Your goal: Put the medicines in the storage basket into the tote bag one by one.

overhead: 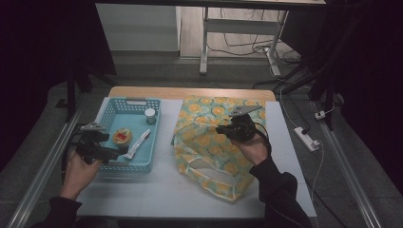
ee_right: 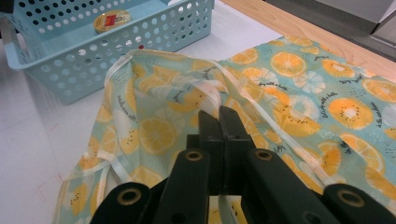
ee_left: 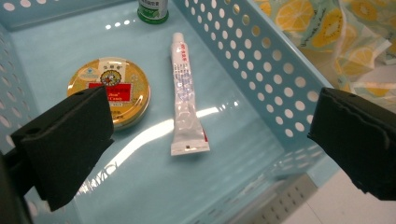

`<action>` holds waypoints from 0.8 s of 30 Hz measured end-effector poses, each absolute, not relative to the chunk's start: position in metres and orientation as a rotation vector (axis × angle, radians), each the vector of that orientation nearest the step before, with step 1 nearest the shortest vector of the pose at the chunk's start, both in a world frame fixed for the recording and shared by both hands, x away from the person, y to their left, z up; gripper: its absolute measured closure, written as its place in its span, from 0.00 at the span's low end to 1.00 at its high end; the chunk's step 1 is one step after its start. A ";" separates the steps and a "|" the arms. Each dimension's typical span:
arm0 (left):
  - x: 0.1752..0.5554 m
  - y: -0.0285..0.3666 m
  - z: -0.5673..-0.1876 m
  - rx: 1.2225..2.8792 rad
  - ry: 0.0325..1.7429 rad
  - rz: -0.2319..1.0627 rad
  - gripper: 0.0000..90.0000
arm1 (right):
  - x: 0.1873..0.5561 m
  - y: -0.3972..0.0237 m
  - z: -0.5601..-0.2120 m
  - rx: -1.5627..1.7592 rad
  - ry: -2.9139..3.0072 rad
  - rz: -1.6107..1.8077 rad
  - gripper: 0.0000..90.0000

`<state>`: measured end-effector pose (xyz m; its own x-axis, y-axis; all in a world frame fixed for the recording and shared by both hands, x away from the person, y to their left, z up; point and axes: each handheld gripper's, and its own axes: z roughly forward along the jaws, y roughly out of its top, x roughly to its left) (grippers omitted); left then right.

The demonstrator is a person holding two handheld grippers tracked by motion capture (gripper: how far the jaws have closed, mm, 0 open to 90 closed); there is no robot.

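A light blue perforated basket (overhead: pixel 129 100) stands at the table's left. Inside it lie a round gold tin (ee_left: pixel 109 88), a white tube (ee_left: pixel 186 98) and a small green-capped bottle (ee_left: pixel 152 9). My left gripper (overhead: pixel 119 152) hovers at the basket's near left corner. It is open, with its jaws wide apart. One jaw hangs over the tin, the other outside the basket wall. A lemon-print bag (overhead: pixel 209 142) lies crumpled to the basket's right. My right gripper (ee_right: pixel 219 119) is shut on the bag's white-trimmed rim and holds it raised.
The basket and bag rest on a white mat (overhead: pixel 161 190) over a wooden table (overhead: pixel 190 91). A power strip (overhead: pixel 306 138) and cables lie on the floor at right. A desk frame (overhead: pixel 204 42) stands beyond the table.
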<state>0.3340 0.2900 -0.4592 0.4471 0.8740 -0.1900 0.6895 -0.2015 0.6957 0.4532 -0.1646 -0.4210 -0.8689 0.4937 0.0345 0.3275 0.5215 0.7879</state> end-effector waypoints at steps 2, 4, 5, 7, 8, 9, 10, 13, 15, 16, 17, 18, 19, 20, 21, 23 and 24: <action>0.338 0.290 -0.458 1.966 1.311 0.321 0.00 | 0.453 -0.165 -0.421 0.702 2.567 1.268 1.00; 0.343 0.290 -0.458 1.967 1.315 0.327 0.00 | 0.453 -0.165 -0.421 0.704 2.565 1.268 1.00; 0.346 0.291 -0.457 1.965 1.317 0.325 0.00 | 0.453 -0.165 -0.421 0.704 2.566 1.268 1.00; 0.352 0.292 -0.458 1.962 1.317 0.312 0.00 | 0.453 -0.165 -0.421 0.704 2.566 1.270 1.00; 0.355 0.292 -0.458 1.963 1.318 0.309 0.00 | 0.453 -0.165 -0.421 0.705 2.565 1.271 1.00; 0.358 0.293 -0.458 1.966 1.321 0.312 0.00 | 0.453 -0.165 -0.421 0.702 2.564 1.272 1.00; 0.361 0.293 -0.459 1.965 1.322 0.306 0.00 | 0.453 -0.165 -0.420 0.702 2.564 1.273 1.00; 0.369 0.294 -0.460 1.969 1.317 0.290 0.00 | 0.453 -0.165 -0.420 0.702 2.563 1.273 1.00; 0.375 0.294 -0.460 1.973 1.318 0.281 0.00 | 0.453 -0.165 -0.420 0.705 2.561 1.274 1.00; 0.378 0.294 -0.461 1.977 1.320 0.280 0.00 | 0.453 -0.166 -0.420 0.706 2.561 1.275 1.00; 0.381 0.293 -0.461 1.978 1.324 0.279 0.00 | 0.453 -0.166 -0.420 0.708 2.558 1.277 1.00; 0.384 0.293 -0.462 1.980 1.325 0.279 0.00 | 0.453 -0.166 -0.420 0.709 2.558 1.278 1.00; 0.387 0.293 -0.463 1.979 1.333 0.276 0.00 | 0.453 -0.166 -0.420 0.710 2.558 1.277 1.00; 0.390 0.293 -0.464 1.978 1.337 0.270 0.00 | 0.453 -0.166 -0.420 0.709 2.559 1.277 1.00; 0.393 0.293 -0.465 1.982 1.342 0.269 0.00 | 0.453 -0.166 -0.420 0.709 2.558 1.277 1.00; 0.399 0.292 -0.467 1.997 1.363 0.278 0.00 | 0.453 -0.166 -0.420 0.709 2.558 1.278 1.00; 0.402 0.293 -0.468 1.995 1.378 0.281 0.00 | 0.453 -0.166 -0.420 0.708 2.559 1.278 1.00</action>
